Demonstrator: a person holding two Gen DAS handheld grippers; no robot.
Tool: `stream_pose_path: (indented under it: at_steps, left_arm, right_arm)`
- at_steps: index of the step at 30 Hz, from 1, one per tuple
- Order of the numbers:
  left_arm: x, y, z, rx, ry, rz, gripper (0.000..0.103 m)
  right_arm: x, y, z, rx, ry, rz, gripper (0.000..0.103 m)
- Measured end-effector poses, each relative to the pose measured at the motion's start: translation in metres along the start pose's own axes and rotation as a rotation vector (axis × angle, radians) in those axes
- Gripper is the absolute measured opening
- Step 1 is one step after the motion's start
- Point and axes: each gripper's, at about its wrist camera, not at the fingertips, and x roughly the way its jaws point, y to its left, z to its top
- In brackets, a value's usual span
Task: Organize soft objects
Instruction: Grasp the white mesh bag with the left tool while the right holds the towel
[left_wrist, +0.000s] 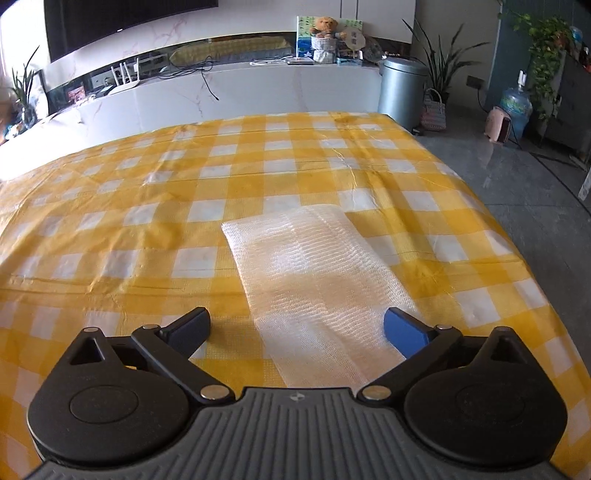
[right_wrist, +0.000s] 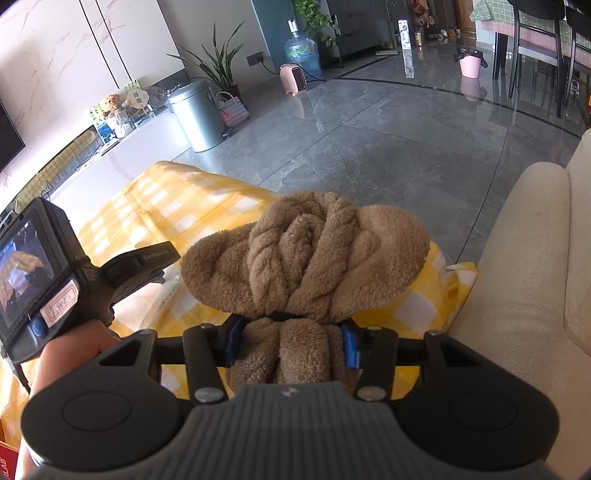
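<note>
With the right claw (right_wrist: 291, 341) clenched on a bunched brown fleece towel (right_wrist: 306, 254) above the checked counter (left_wrist: 147, 206), loose folds may slip, while the left claw (left_wrist: 295, 325), spread wide, may snag the white mesh cloth (left_wrist: 314, 266) beneath.

White mesh cloth (left_wrist: 314, 273) flat on table; brown fleece bundle (right_wrist: 306, 258) bunched, lifted.

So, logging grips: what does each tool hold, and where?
Right tool pinches the bunched brown fleece towel near its end; left tool holds nothing.

Both wrist views tilt down, sharing the checkered cloth (left_wrist: 258, 166).
</note>
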Motion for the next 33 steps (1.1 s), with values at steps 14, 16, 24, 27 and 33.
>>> stream_pose_path:
  at_steps: [14,16,24,27,33]
  left_arm:
    - [-0.030,0.021,-0.010,0.138,-0.085,-0.207,0.002]
    - [-0.040,0.027,-0.008,0.145,-0.112,-0.240,0.002]
    - [-0.098,0.053,0.009,0.120,-0.239,-0.323,0.002]
    - [-0.122,0.063,0.017,0.097,-0.270,-0.363,0.002]
    - [-0.156,0.090,0.033,0.052,-0.215,-0.493,0.002]
  right_arm:
    - [0.002,0.004,-0.001,-0.029,0.004,0.015,0.051]
    - [0.002,0.006,-0.001,-0.035,0.004,0.017,0.051]
    - [-0.003,0.005,0.000,-0.042,-0.007,0.038,0.051]
    - [-0.008,0.007,0.000,-0.043,-0.021,0.055,0.051]
    - [-0.019,0.012,0.002,-0.029,-0.051,0.183,0.051]
